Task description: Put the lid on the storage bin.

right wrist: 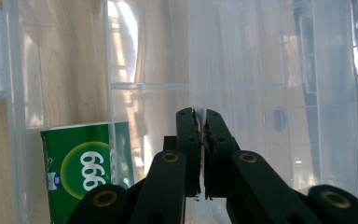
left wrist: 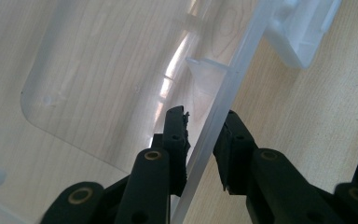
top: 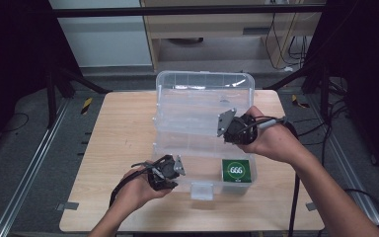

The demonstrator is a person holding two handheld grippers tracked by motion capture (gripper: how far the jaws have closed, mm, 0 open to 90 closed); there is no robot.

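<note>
On the surface (top: 123,148): clear box (top: 205,103), lid up, green pack (top: 237,171) inside; your right hand-held gripper (top: 225,129) clenched on an inner tray wall, your left hand-held gripper (top: 176,168) loosely straddling the front rim.

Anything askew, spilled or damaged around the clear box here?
Nothing stands out. The clear plastic box sits square on the table, lid up, uncracked; the green packet lies flat in its front corner.
</note>
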